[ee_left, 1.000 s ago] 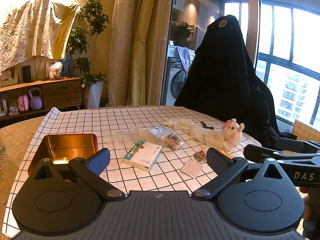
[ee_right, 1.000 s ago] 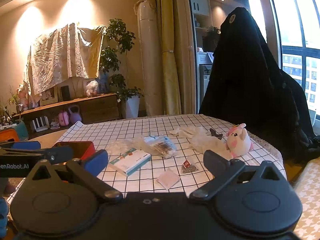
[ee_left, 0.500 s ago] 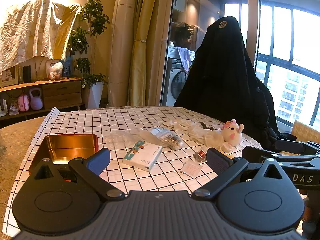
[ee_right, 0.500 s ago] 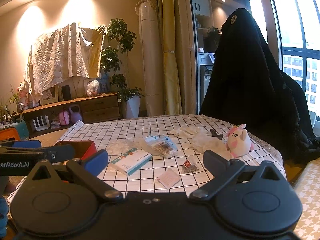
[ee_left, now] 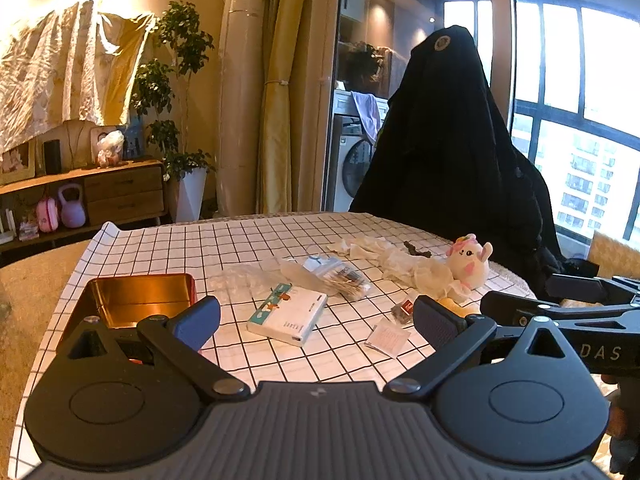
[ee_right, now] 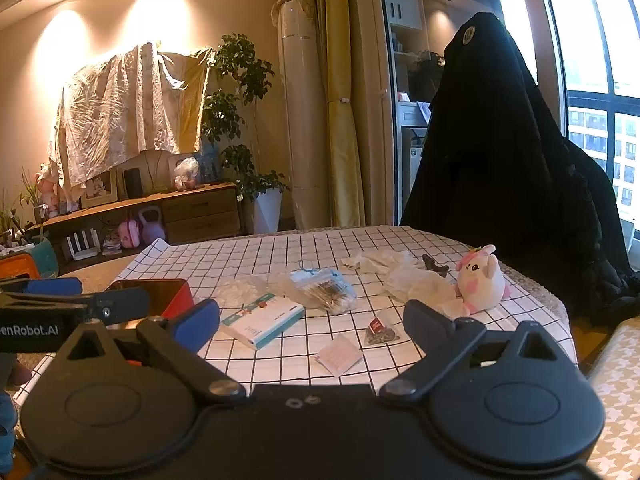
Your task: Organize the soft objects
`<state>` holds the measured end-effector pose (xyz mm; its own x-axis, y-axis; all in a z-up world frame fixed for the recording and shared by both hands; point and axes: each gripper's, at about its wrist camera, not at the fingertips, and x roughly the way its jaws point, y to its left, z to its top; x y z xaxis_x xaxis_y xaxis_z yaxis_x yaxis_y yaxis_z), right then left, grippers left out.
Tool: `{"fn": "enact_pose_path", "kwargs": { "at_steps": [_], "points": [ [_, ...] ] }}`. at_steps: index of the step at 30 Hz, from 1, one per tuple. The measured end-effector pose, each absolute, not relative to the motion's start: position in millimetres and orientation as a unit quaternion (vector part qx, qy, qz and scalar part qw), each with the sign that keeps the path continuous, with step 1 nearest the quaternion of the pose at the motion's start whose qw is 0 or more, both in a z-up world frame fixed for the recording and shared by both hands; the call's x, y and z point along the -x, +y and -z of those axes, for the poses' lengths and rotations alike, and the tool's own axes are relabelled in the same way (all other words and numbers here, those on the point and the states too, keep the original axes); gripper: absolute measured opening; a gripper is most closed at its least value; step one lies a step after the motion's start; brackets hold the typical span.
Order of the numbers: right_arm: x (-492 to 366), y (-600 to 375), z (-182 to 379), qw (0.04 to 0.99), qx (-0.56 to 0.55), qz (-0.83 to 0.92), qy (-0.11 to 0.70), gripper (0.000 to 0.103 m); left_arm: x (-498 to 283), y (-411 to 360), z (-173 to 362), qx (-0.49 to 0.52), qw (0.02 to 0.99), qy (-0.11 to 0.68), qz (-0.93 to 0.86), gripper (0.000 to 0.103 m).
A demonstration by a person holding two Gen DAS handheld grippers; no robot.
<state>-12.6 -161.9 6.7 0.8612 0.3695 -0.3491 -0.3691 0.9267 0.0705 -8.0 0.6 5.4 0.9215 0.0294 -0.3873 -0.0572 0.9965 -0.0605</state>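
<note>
Checked cloth covers the desk in the left wrist view, with a gold-lined tin near left, a boxed pack mid-desk and a plush toy far right; the left gripper hovers level, fingers wide and empty. From the right wrist, the plush toy lies far right beside crumpled white tissue, nothing blocking it, and the right gripper hovers low with fingers wide, touching nothing.

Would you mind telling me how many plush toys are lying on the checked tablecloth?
1: the pink-and-white plush toy lies near the cloth's far right edge, beside crumpled white plastic. Others could be hidden beneath that.
</note>
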Motion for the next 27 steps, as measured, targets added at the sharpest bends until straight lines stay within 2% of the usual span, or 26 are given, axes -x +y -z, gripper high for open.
{"fn": "enact_pose_path", "kwargs": {
  "at_steps": [12, 27],
  "points": [
    [-30.0, -177.7, 5.1, 0.958, -0.002, -0.185, 0.218, 0.094, -59.4, 0.6, 11.4, 0.046, 0.966, 0.254, -0.020, 0.103],
    [-119.9, -225.6, 41.9, 0.948, 0.031, -0.143, 0.281, 0.089, -173.9, 6.3, 59.5, 0.002, 0.935, 0.352, -0.028, 0.103]
  ]
}}
